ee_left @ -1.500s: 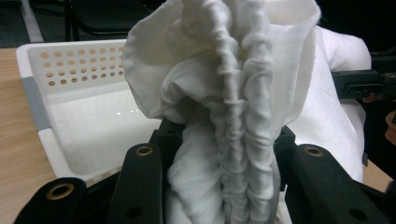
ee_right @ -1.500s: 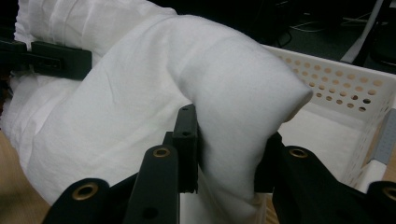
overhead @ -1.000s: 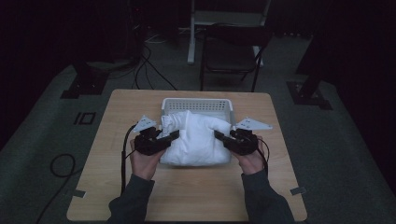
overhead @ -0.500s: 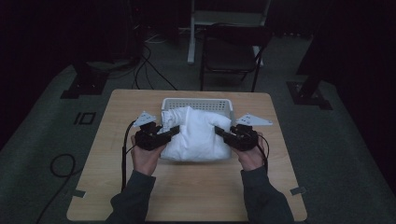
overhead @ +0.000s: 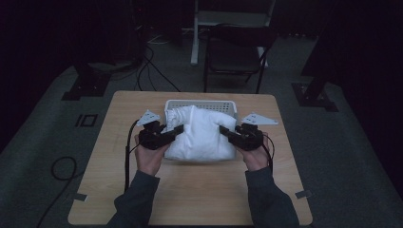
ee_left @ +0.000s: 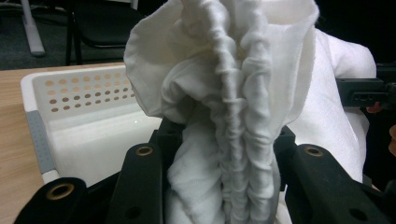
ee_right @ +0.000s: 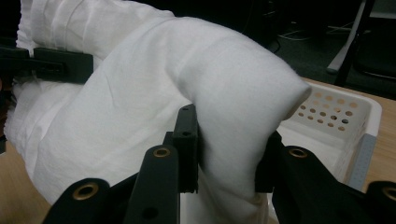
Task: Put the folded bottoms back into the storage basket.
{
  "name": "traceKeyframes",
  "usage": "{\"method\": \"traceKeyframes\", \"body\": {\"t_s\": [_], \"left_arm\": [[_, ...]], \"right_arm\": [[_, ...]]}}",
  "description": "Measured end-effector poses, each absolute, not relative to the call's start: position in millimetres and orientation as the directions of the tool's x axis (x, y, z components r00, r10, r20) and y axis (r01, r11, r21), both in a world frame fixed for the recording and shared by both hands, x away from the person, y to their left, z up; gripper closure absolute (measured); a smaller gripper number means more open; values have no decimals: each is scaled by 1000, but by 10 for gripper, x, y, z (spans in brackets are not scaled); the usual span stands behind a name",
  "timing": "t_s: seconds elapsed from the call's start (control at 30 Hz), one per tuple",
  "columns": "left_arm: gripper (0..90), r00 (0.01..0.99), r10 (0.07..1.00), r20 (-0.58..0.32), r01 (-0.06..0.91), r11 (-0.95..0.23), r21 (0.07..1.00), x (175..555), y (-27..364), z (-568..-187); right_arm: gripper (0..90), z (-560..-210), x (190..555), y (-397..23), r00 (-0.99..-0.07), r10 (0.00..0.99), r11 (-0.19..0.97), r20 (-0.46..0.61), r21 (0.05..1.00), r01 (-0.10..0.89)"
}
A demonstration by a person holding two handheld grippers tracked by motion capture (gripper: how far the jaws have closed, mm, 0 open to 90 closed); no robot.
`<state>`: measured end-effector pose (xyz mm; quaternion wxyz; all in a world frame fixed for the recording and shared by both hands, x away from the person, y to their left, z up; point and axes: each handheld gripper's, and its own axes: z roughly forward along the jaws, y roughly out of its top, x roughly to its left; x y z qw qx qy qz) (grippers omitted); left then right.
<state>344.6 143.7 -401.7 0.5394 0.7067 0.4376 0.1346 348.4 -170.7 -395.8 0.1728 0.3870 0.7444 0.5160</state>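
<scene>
A white cloth (overhead: 202,135) hangs bunched between my two grippers, over the front of a white perforated basket (overhead: 209,104) on the wooden table (overhead: 190,190). My left gripper (overhead: 177,129) is shut on the cloth's left side; the gathered folds (ee_left: 224,140) fill the space between its jaws. My right gripper (overhead: 223,130) is shut on the right side, where a thick fold (ee_right: 229,154) is pinched. The basket's wall (ee_left: 84,93) shows behind the cloth in the left gripper view, and its corner (ee_right: 336,112) in the right gripper view.
A dark chair (overhead: 235,52) and a white stand leg (overhead: 195,33) sit beyond the table's far edge. Cables (overhead: 152,71) run over the grey floor at the back left. Bare tabletop lies in front of the cloth, between the person's forearms.
Both grippers have drawn the cloth's sides inward and lifted it, so it stands narrower and more bunched, closer over the basket.
</scene>
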Motion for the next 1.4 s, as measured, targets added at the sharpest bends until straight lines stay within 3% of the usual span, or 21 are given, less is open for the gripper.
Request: {"method": "traceKeyframes", "body": {"t_s": [1.4], "left_arm": [[607,580,766,-277,459,-27,888,3708,1446,-3945]], "right_arm": [[706,-3875,3723,-1680,-621,771,155,142,904,398]]}}
